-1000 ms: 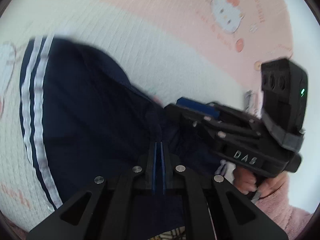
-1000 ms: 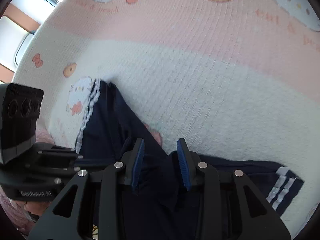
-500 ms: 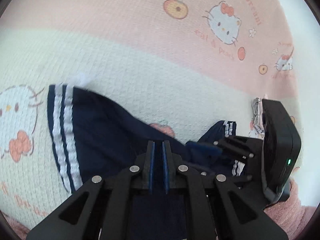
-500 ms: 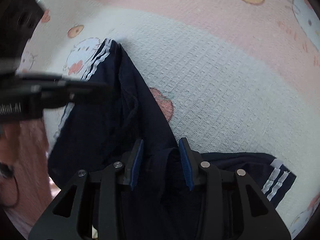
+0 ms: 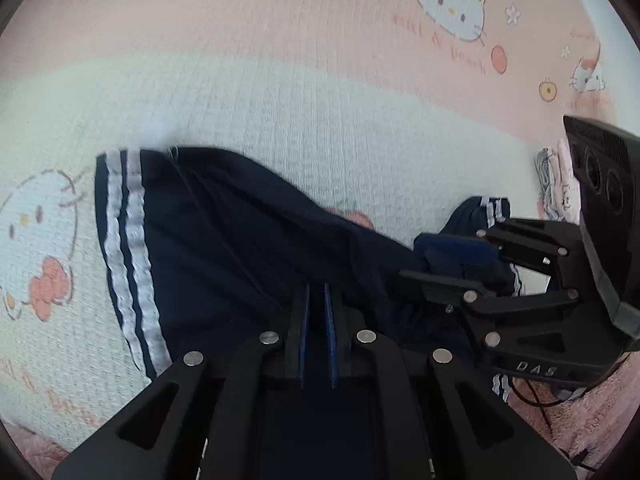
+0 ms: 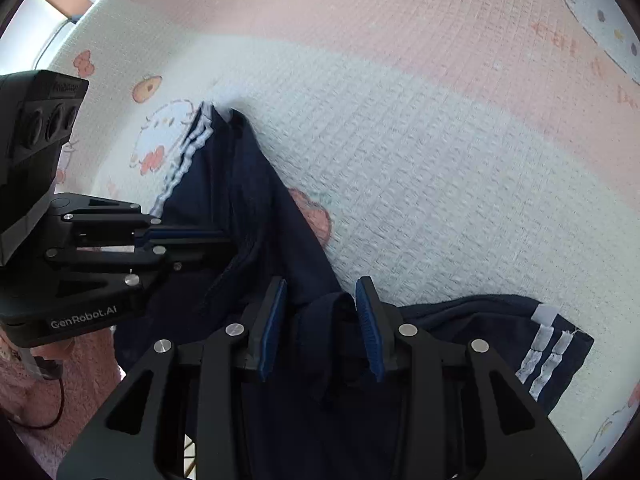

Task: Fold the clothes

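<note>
navy shorts [image 5: 224, 248] lie spread on cartoon-print bed cover [image 5: 320, 120], legs splayed apart. left gripper [image 5: 316, 300] jaws nearly together, pinching waist cloth. right gripper [image 6: 320, 312] jaws apart, straddling raised fold. judged mid-grasp; next move needs right jaws closing.

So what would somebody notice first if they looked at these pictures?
Probably the navy shorts with white stripes, spread across the middle of the cartoon cat blanket. Next, the two black tools: the left hand-held gripper nearly closed on the fabric, and the right hand-held gripper open over a bunched fold.
</note>
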{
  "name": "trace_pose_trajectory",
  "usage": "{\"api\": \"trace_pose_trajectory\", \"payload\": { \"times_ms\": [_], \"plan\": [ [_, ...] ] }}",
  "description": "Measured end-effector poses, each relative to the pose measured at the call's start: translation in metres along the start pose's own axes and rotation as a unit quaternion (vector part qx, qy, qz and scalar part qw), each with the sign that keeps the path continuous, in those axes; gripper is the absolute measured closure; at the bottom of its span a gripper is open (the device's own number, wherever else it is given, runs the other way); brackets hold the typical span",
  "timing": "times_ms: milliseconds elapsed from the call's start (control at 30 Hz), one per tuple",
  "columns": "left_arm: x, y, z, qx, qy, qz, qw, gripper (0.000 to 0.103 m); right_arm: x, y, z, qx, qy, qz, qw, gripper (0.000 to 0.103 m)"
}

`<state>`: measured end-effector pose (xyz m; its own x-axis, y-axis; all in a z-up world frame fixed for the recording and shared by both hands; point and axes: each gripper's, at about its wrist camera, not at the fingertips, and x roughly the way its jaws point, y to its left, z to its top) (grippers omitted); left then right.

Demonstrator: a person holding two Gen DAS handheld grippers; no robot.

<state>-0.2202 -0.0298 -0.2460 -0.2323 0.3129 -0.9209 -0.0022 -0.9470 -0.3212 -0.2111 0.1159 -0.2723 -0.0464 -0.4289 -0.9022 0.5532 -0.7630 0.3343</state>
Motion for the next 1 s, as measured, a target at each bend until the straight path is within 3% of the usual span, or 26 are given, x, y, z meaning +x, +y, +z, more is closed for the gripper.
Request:
{"api": "trace_pose_trajectory", "payload": {
  "times_ms": [133, 233, 533, 600, 833, 1000],
  "plan": [
    [-0.008, 0.002, 0.008, -0.024, -0.029, -0.04, 0.9985, 0.094, 0.006, 0.011, 0.002, -0.009, -0.005, 0.01, 1.0, 0.066],
    [-0.001, 0.001, 0.014, -0.028, -0.025, -0.082, 0.9959, 0.094, 0.015, 0.018, 0.002, -0.018, 0.007, 0.014, 1.0, 0.064],
    [0.018, 0.004, 0.001, -0.009, 0.035, -0.026, 0.999, 0.094, 0.014, 0.007, -0.002, -0.011, 0.02, 0.014, 1.0, 0.064],
    [0.018, 0.004, -0.004, -0.012, 0.036, -0.02, 0.9991, 0.094, 0.015, 0.008, -0.002, -0.016, 0.019, -0.004, 1.0, 0.064],
    [0.011, 0.007, -0.017, -0.024, 0.02, -0.034, 0.9989, 0.094, 0.004, 0.02, -0.015, 0.043, 0.0, 0.016, 0.999, 0.062],
    [0.0, 0.0, -0.031, -0.046, 0.014, -0.062, 0.9969, 0.094, 0.007, 0.036, -0.031, 0.05, 0.002, 0.002, 0.999, 0.062]
  ]
}}
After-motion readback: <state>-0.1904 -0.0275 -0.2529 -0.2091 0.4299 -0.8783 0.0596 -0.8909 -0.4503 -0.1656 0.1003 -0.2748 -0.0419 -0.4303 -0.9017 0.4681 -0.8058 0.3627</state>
